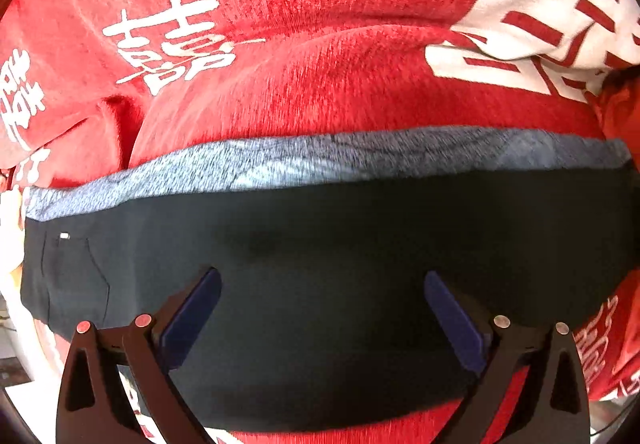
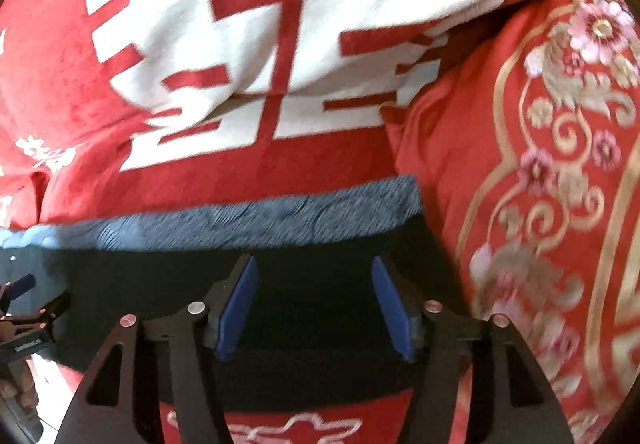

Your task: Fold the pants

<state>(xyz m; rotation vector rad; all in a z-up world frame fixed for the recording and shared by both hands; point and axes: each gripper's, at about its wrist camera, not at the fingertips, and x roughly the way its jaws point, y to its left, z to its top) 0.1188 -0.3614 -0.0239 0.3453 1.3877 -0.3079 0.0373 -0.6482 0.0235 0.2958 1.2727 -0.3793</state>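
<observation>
Dark navy pants (image 1: 320, 264) with a heathered grey waistband (image 1: 320, 160) lie folded flat across a red blanket. My left gripper (image 1: 322, 280) is open above the dark fabric, its blue pads (image 1: 192, 320) wide apart, holding nothing. In the right wrist view the same pants (image 2: 312, 300) and the waistband (image 2: 248, 220) lie below my right gripper (image 2: 314, 268), which is open over the pants' right end and empty. The left gripper (image 2: 24, 304) shows at the left edge of the right wrist view.
The red blanket (image 1: 320, 4) carries white Chinese characters, with a big white print (image 2: 260, 24) beyond the pants. A red pillow with gold and pink flowers (image 2: 540, 164) lies right of the pants. A pale surface (image 1: 12, 344) shows at the far left.
</observation>
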